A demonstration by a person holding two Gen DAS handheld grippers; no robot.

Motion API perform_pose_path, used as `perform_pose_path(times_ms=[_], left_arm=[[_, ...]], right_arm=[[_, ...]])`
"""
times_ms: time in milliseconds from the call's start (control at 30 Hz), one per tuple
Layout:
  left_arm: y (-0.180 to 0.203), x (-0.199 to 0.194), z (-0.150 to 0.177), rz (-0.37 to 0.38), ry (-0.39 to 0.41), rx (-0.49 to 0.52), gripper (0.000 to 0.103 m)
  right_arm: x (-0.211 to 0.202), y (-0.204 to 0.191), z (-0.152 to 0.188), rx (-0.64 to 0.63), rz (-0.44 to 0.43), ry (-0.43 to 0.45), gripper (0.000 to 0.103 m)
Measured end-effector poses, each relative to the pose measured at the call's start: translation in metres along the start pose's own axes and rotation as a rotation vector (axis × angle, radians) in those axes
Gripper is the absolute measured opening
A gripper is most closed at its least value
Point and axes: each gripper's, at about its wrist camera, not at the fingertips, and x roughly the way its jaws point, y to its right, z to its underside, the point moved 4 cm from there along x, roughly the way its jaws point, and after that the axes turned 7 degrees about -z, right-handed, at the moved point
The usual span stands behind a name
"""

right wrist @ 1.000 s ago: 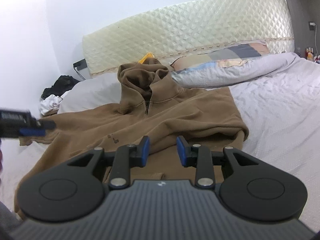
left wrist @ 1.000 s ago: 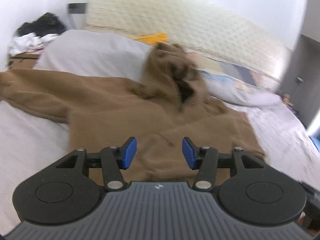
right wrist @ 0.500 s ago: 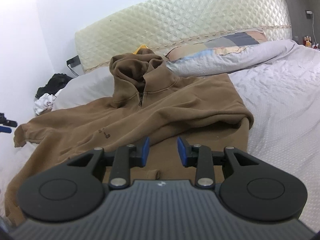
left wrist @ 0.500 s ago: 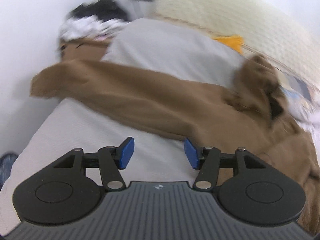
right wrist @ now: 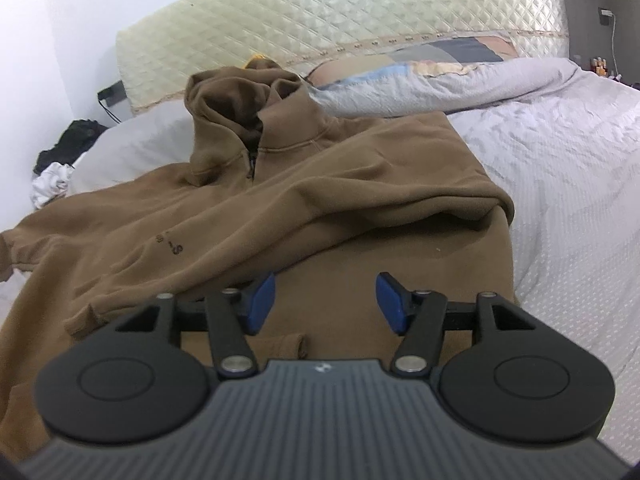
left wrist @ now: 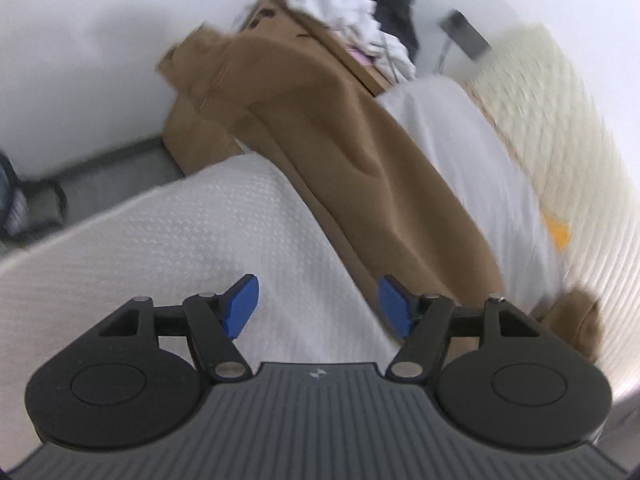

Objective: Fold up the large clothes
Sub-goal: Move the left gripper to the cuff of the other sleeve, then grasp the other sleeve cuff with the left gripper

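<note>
A large brown hoodie point(right wrist: 320, 200) lies front-up on the bed, its hood point(right wrist: 244, 96) propped toward the headboard and its right sleeve folded across the chest. My right gripper point(right wrist: 325, 300) hovers over the lower front of the hoodie, its jaws opening with nothing between the blue pads. In the left wrist view the hoodie's other sleeve point(left wrist: 340, 128) stretches out to the bed's edge, its cuff point(left wrist: 188, 60) near the wall. My left gripper point(left wrist: 318, 304) hangs over the white sheet beside that sleeve, jaws opening and empty.
White textured bedsheet point(right wrist: 560, 184) covers the bed. A quilted cream headboard point(right wrist: 360, 12) and pillows point(right wrist: 440, 80) stand at the far end. A pile of black and white clothes point(left wrist: 360, 12) sits on a cardboard box point(left wrist: 192, 136) beside the bed. The floor point(left wrist: 100, 184) shows past the bed's edge.
My left gripper swung away from the hoodie's body out to the spread sleeve at the bed's edge, rolling as it went, and widened. My right gripper's jaws opened wider and moved slightly closer to the hoodie.
</note>
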Motion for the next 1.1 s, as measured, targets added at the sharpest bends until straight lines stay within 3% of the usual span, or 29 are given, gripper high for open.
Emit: perform_pose_path(times_ms=[100,233,267,533,633,733,800,833,1000,1100], left_arm=[[-0.008,0.027,-0.011,0.064,0.003,-0.128,0.072],[-0.002,0.061,-0.032,0.143,0.029,-0.224,0.076],[0.000,0.068,-0.035,0.137,0.036,-0.239,0.080],[0.003,0.108,-0.071,0.002,0.158,-0.392,0.080],[0.015,0.117,-0.080,-0.103,0.172,-0.341,0.078],[0.031,0.118,-0.081,-0.209,0.189,-0.267,0.063],[0.044,0.109,-0.081,-0.231,0.223,-0.211,0.030],[0.051,0.105,-0.084,-0.242,0.245,-0.179,0.023],[0.109,0.058,-0.096,-0.249,0.362,-0.003,0.018],[0.157,0.015,-0.099,-0.203,0.428,0.146,0.018]], right_arm=[[0.006,-0.003,0.001,-0.015,0.011,-0.007,0.059],[0.009,-0.006,0.001,-0.025,0.028,-0.013,0.059],[0.010,-0.006,0.001,-0.024,0.032,-0.015,0.059],[0.026,0.000,0.006,0.007,0.060,-0.069,0.058],[0.026,0.000,0.006,0.014,0.065,-0.071,0.058],[0.029,-0.001,0.008,0.015,0.049,-0.076,0.059],[0.031,0.001,0.007,0.032,0.036,-0.076,0.060],[0.031,0.001,0.006,0.037,0.029,-0.073,0.061],[0.027,0.001,0.004,0.052,-0.012,-0.048,0.061],[0.023,0.003,0.000,0.085,-0.038,-0.028,0.060]])
